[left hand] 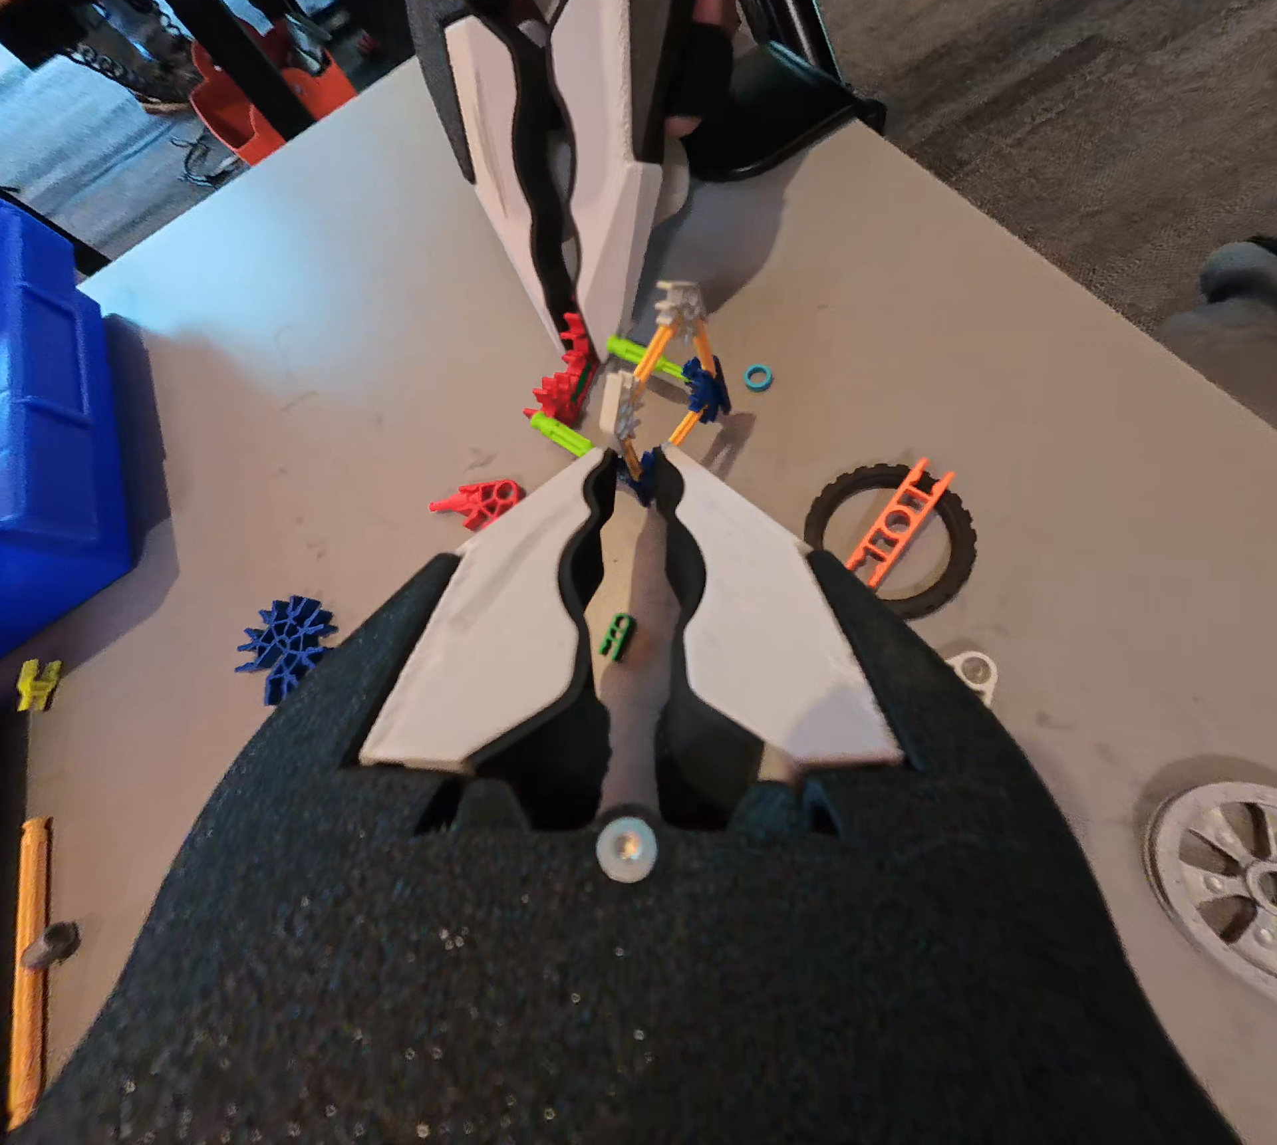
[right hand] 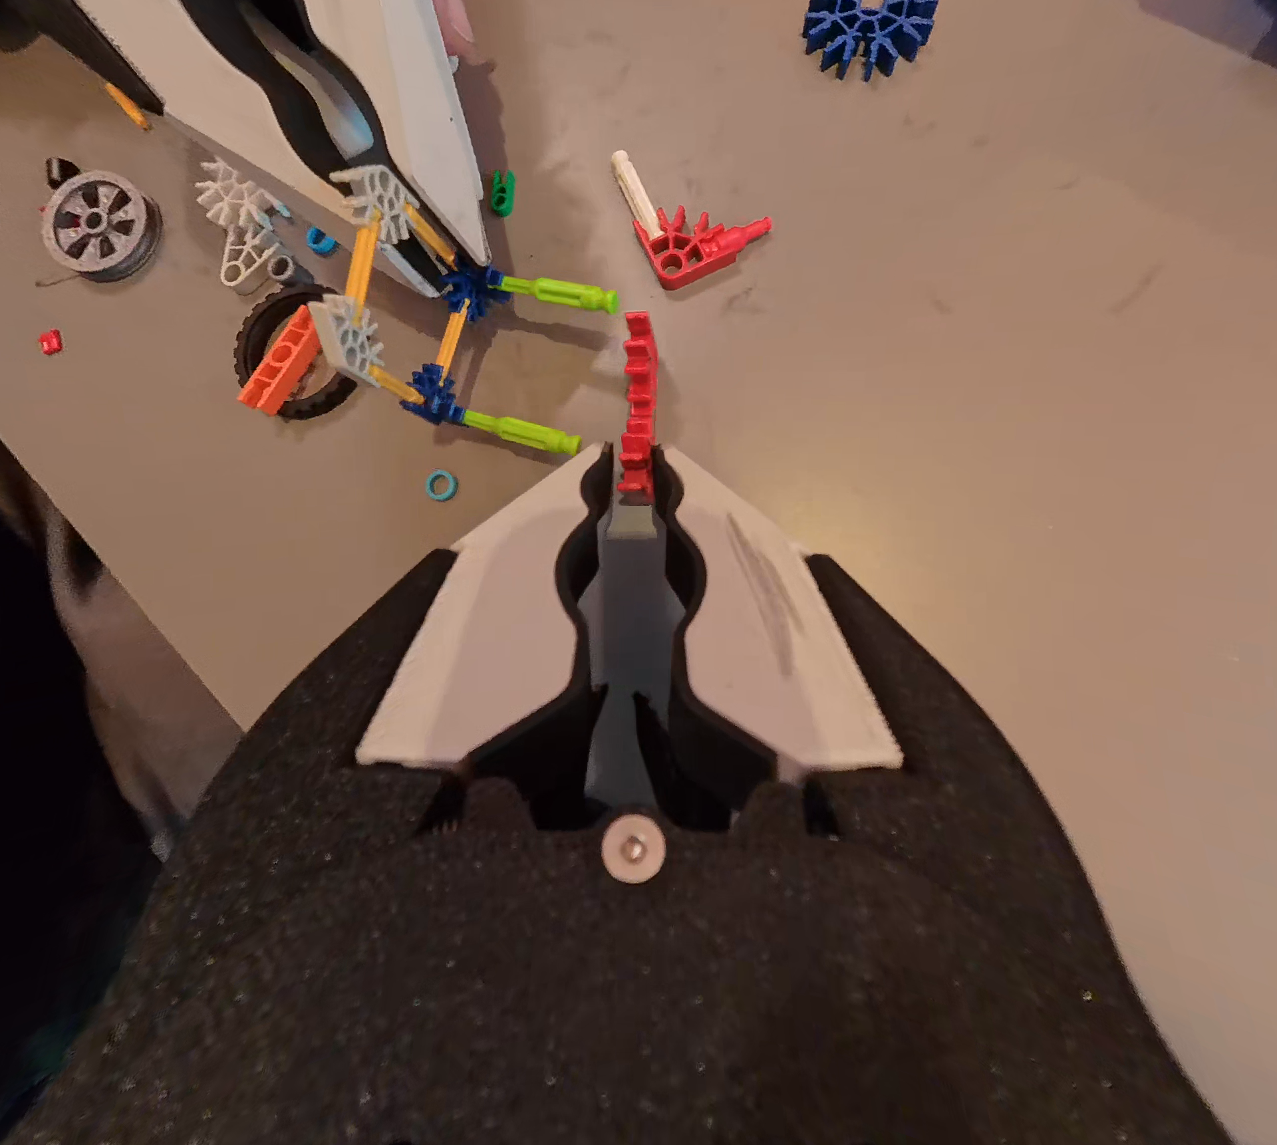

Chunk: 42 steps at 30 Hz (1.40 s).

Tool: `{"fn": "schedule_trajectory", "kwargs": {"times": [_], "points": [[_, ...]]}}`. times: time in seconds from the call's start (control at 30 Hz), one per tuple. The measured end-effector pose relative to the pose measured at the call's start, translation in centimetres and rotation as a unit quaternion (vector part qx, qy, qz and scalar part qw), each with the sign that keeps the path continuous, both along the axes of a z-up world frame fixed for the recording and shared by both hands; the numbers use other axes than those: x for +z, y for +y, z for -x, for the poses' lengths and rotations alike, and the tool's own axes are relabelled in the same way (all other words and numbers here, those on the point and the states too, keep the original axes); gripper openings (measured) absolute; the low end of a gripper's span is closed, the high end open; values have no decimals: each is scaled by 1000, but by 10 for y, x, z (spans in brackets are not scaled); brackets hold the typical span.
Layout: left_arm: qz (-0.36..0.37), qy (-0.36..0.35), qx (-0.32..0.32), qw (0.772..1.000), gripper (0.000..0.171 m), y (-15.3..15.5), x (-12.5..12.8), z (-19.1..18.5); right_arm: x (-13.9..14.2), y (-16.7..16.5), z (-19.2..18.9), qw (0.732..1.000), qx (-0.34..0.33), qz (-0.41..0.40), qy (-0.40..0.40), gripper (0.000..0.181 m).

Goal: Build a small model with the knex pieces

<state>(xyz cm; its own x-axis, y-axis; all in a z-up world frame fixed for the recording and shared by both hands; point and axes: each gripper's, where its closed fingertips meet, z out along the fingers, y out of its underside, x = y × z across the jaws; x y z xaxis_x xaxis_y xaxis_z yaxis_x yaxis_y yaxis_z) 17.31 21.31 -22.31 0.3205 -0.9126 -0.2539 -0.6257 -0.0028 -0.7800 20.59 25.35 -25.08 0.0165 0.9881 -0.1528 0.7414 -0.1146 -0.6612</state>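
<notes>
A small rod-and-connector frame (right hand: 408,297) rests on the table: yellow rods, two whitish connectors, two blue connectors and two lime green rods (right hand: 560,293) that stick out sideways. My left gripper (left hand: 634,464) is shut on one blue connector (left hand: 639,480) of the frame; it also shows in the right wrist view (right hand: 464,272). My right gripper (right hand: 634,455) is shut on a red curved connector (right hand: 639,393) and holds it edge-on just beyond the free ends of the green rods. It also shows in the left wrist view (left hand: 587,352), coming down from above.
Loose parts lie on the grey table (left hand: 967,352): a blue snowflake connector (right hand: 871,20), a red connector with a white rod (right hand: 691,248), a black tyre with an orange piece (left hand: 891,538), a grey wheel hub (left hand: 1223,870), a teal ring (right hand: 441,484). A blue bin (left hand: 48,421) stands at the left. The grippers' ends are close to 7 centimetres from one another. My right tips are about 20 centimetres from the grey wheel hub (left hand: 1223,870), my left tips only 15 centimetres. The right camera catches it too, in the right wrist view (right hand: 114,218).
</notes>
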Motion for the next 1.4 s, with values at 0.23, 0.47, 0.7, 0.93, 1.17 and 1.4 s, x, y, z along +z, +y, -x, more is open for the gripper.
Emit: {"fn": "schedule_trajectory", "kwargs": {"times": [0.23,0.47,0.7,0.93,1.17,1.4], "points": [[-8,-31,-7,999,7,-2,9,-7,5,-1,0,1000,2,8,19,19],[-31,-50,-20,998,7,-2,17,-12,16,-3,-6,998,7,32,50,19],[-37,-51,-8,998,7,5,15,-12,21,1,-11,997,8,31,70,17],[-44,-49,-7,998,7,6,15,-12,25,5,-12,996,1,32,84,19],[-53,-48,0,997,6,8,17,-10,27,10,-16,994,-23,38,100,19],[-67,-55,10,996,6,12,22,-12,22,6,-15,995,-10,27,90,22]]}}
